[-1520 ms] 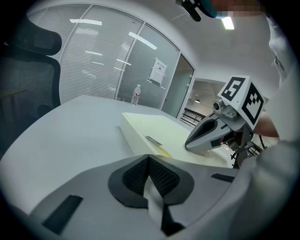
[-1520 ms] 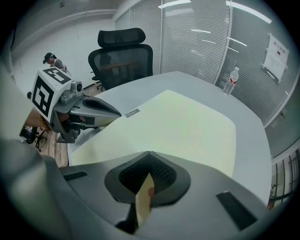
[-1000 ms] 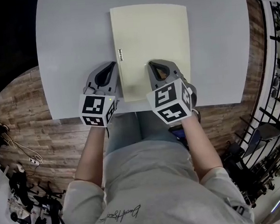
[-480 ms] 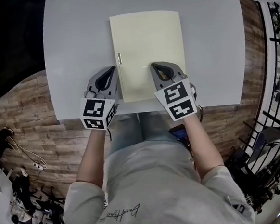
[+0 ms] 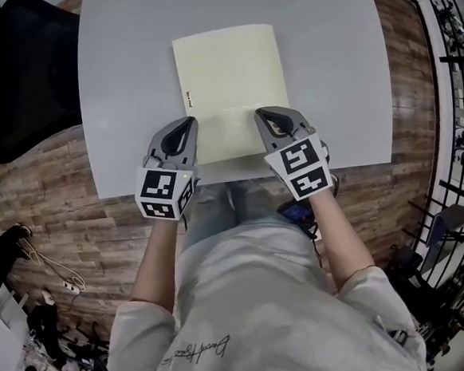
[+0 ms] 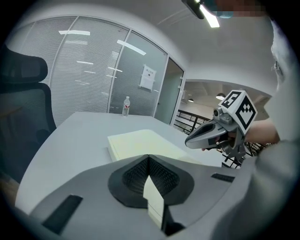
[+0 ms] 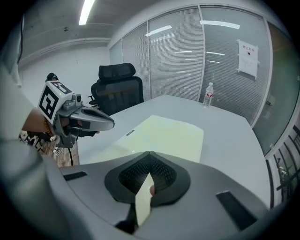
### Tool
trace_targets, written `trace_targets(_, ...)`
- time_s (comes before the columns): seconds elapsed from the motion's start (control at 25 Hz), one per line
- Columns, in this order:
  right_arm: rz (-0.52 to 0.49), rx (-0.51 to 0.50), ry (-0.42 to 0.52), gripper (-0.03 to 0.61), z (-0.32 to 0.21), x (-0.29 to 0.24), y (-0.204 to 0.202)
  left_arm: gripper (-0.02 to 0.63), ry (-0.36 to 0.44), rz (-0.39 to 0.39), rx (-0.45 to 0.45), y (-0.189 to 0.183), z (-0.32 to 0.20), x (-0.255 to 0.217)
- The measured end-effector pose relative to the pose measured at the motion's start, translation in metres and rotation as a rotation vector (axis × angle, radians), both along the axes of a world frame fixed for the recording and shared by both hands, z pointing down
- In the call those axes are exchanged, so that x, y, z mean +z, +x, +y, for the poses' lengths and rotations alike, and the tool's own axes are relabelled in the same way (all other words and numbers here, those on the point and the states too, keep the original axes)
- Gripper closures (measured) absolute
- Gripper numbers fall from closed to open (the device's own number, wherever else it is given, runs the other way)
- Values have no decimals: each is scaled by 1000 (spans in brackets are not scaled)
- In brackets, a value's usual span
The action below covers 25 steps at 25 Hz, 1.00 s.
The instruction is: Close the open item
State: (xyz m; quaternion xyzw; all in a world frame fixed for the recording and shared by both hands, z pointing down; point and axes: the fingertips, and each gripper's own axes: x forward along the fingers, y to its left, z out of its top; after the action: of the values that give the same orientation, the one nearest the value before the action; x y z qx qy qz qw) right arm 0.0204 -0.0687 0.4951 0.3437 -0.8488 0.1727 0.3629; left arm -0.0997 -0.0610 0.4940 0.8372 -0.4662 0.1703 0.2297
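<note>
A pale yellow folder (image 5: 228, 85) lies flat and closed on the grey table (image 5: 327, 69), with a small label on its left edge. My left gripper (image 5: 186, 125) is shut and empty, its tip at the folder's near left edge. My right gripper (image 5: 265, 115) is shut too, and hovers over the folder's near right part. In the left gripper view the folder (image 6: 140, 143) lies ahead of my shut left gripper (image 6: 149, 157), with the right gripper (image 6: 211, 133) to its right. In the right gripper view the folder (image 7: 161, 133) lies beyond my shut right gripper (image 7: 149, 153), the left gripper (image 7: 89, 122) to its left.
A black office chair (image 5: 12, 78) stands at the table's far left corner. A water bottle (image 7: 208, 96) stands at the table's far end. The table's near edge (image 5: 239, 176) runs just under my hands. Black railings (image 5: 456, 83) are off to the right.
The head view has shifted and the chair has come into sight. Both grippers stay shut near the folder's near edge, with little movement relative to it.
</note>
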Motion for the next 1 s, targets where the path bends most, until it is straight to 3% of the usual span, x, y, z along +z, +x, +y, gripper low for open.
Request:
trace_targets(0.4, -64, 66, 73, 566, 8, -39, 36, 606, 65, 21, 48, 36, 10, -43)
trace_targets(0.8, -191, 119, 43, 565, 24, -60, 42, 606, 117, 36, 93, 48, 17, -77)
trace_targets(1.0, -202, 101, 46, 566, 30, -66, 42, 605, 118, 62, 87, 52, 24, -82)
